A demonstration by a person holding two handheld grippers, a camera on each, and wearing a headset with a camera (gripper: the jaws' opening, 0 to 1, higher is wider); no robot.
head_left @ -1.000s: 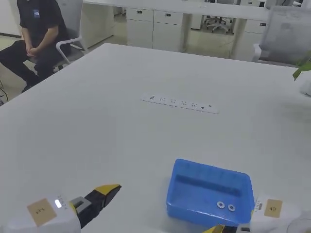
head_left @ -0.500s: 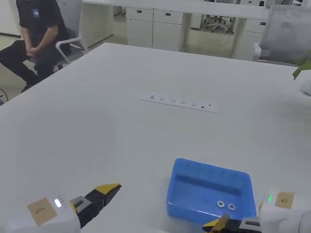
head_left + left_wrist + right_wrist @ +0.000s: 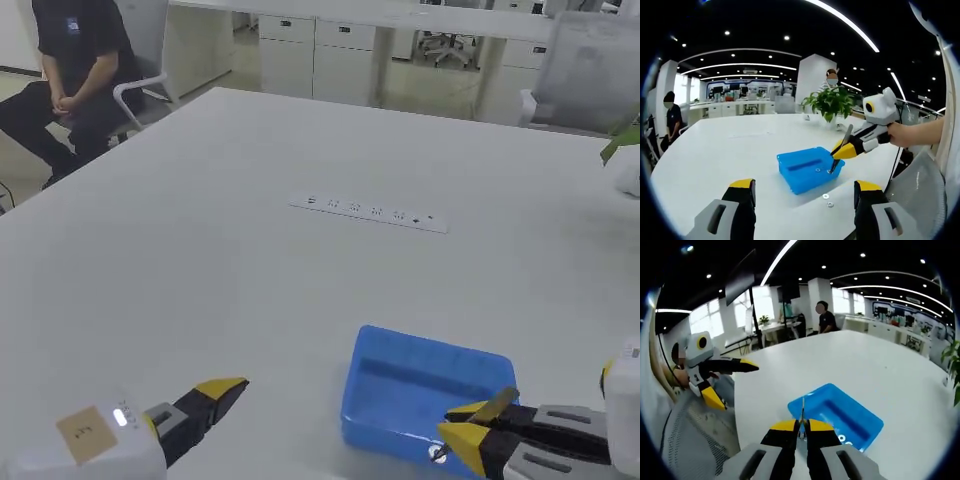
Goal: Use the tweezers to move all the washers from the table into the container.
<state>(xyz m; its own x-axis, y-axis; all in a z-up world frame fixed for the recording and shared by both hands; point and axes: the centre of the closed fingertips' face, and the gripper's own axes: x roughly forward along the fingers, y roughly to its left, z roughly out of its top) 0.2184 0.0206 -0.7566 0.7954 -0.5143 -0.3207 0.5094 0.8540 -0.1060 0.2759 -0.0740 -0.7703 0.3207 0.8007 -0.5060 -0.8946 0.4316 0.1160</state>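
The blue container [image 3: 420,385] sits on the white table near its front edge. My right gripper [image 3: 455,426] hovers over the container's near right corner, its yellow jaws shut on thin tweezers [image 3: 497,403], and a small washer [image 3: 438,454] shows at their tip. In the left gripper view the tweezers [image 3: 841,148] point down into the container [image 3: 805,172], where two washers [image 3: 818,170] lie. Two more washers [image 3: 826,196] rest on the table in front of it. My left gripper [image 3: 804,192] stands wide open and holds nothing, to the left of the container [image 3: 215,395].
A white power strip [image 3: 370,213] lies across the middle of the table. A person sits on a chair [image 3: 135,95] at the far left. A potted plant [image 3: 832,102] stands past the table's right side. Bare tabletop [image 3: 200,280] spreads between the strip and the grippers.
My right gripper has risen from the bottom edge and come forward over the container's near right corner, now covering the two washers inside. The left gripper has stayed put.
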